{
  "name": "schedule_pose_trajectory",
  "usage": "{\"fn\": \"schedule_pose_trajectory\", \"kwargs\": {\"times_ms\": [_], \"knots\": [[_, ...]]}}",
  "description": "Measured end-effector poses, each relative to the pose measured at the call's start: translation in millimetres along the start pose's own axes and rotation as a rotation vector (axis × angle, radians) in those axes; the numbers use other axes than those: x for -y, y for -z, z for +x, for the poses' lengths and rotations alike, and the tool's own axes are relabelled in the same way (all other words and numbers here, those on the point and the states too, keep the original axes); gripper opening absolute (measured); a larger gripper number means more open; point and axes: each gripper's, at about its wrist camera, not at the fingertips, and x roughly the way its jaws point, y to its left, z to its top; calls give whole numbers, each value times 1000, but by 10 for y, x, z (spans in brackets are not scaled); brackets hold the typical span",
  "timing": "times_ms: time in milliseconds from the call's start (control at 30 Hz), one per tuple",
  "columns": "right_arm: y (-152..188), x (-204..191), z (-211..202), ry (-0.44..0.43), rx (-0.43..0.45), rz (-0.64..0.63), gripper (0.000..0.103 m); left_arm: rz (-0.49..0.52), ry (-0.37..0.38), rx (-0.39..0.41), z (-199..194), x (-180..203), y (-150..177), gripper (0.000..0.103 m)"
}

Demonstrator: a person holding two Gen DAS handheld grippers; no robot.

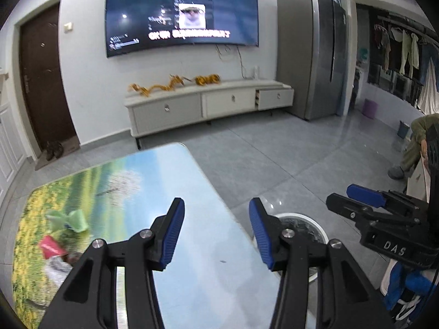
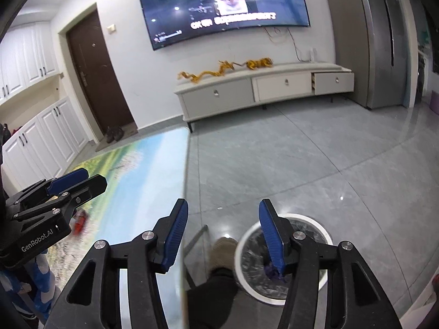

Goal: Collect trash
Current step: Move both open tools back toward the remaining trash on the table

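My left gripper (image 1: 216,233) is open and empty above the right edge of the picture-printed table (image 1: 142,186). On the table's left part lie a crumpled green wrapper (image 1: 70,220), a red packet (image 1: 52,248) and a grey-white wad (image 1: 59,270). My right gripper (image 2: 223,233) is open and empty, above the table edge (image 2: 153,170) and the floor. A round white trash bin (image 2: 285,257) with a shiny liner stands on the floor under its right finger; a purple scrap (image 2: 273,272) lies inside. The bin also shows in the left wrist view (image 1: 307,227).
A white TV cabinet (image 1: 208,104) with a wall screen (image 1: 181,11) stands at the far wall, a grey fridge (image 1: 315,63) to its right, a brown door (image 1: 44,76) to its left. My shoe (image 2: 223,252) is beside the bin. A seated person's leg (image 1: 411,150) is at right.
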Motion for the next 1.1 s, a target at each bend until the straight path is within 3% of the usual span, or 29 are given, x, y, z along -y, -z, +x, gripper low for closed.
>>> {"fn": "schedule_pose_trajectory", "kwargs": {"times_ms": [267,767,867,1100], "knots": [[-82,-477,-184,-26,49,-59,58,-62,-43,52,-386,-483,106,47],[5,-1429,-424,-113,62,-216,58,-173,-152,93,-963,-1304,525,48],[18,-1559,-468,-126,68,-235,58,-212,-176,98,-1068,-1498,634,54],[28,-1742,-461,-157,65,-270,58,-293,-241,79,-1213,-1944,886,55]]}}
